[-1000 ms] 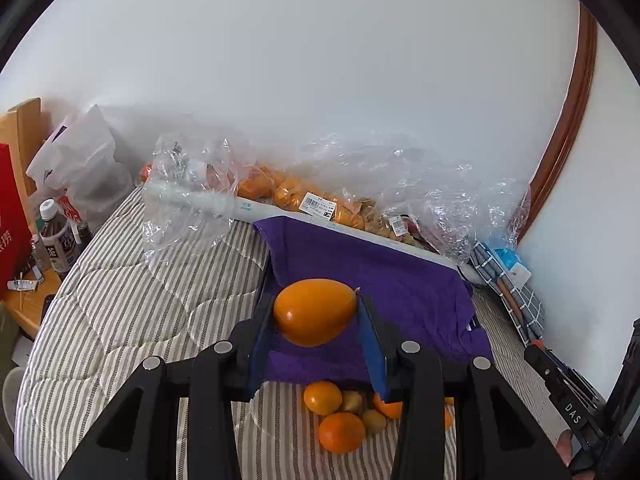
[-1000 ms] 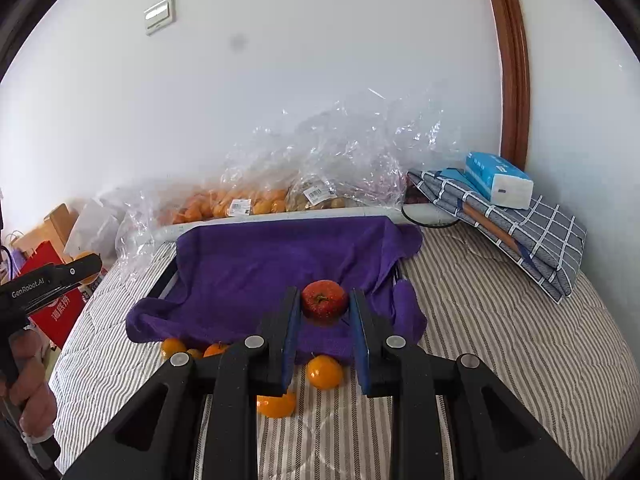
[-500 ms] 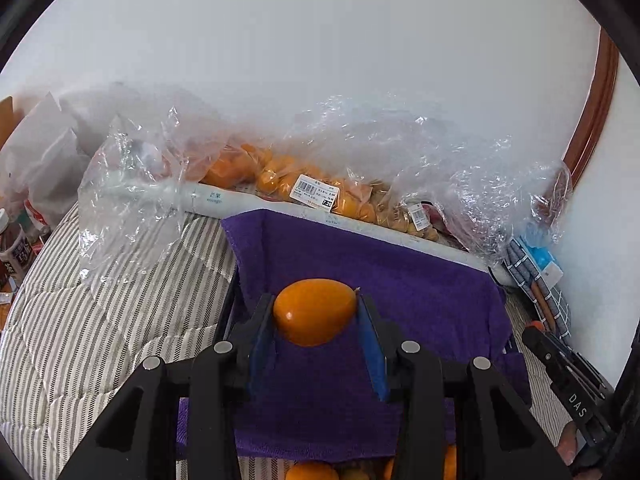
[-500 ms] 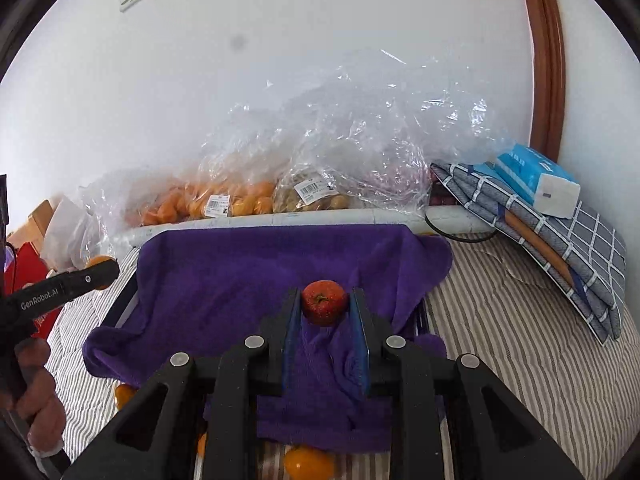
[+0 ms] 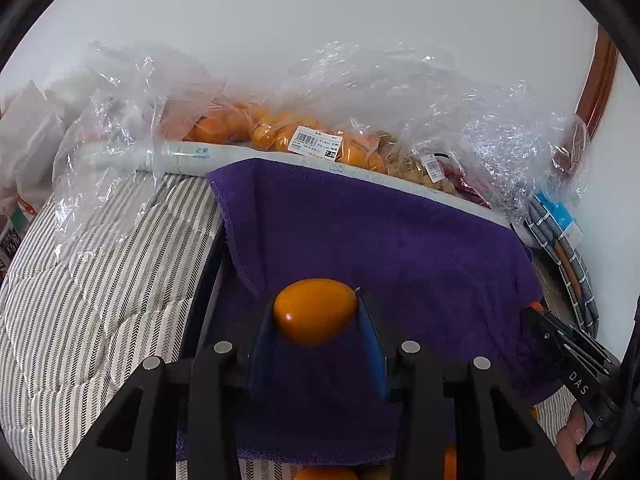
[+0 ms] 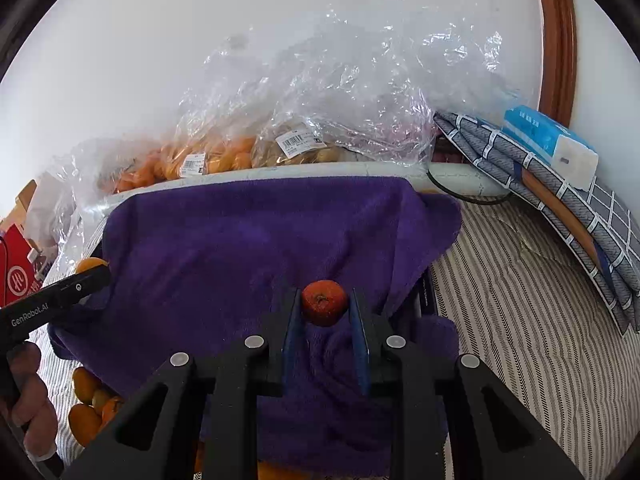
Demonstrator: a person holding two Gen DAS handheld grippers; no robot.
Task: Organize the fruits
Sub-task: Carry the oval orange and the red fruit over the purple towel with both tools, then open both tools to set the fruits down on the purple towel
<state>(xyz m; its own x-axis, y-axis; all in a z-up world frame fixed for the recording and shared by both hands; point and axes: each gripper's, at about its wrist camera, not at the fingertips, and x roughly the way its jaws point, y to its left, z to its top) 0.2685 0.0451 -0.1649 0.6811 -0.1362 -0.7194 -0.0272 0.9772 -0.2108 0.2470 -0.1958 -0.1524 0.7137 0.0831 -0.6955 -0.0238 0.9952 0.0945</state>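
The left gripper (image 5: 316, 312) holds a smooth orange fruit (image 5: 315, 310) between its blue pads, jaws closed on its two sides. The right gripper (image 6: 325, 309) holds a small red fruit (image 6: 324, 303) the same way, jaws clamped tight because this fruit is little. Both fruits hang above the purple towel (image 6: 248, 248), which covers a dark tray on the striped bed (image 6: 516, 312); I think the towel is there so the fruits land soft and do not roll. More loose orange fruits (image 6: 86, 404) lie on the bed at 7 o'clock of the towel, waiting for sorting. Clear plastic bags of fruit (image 5: 280, 132) stand at 12 o'clock, along the wall.

Compared with one second ago, both grippers have come forward and lower over the towel: it fills more of each view, and the loose fruits have slid to the bottom edge. The grips are unchanged.
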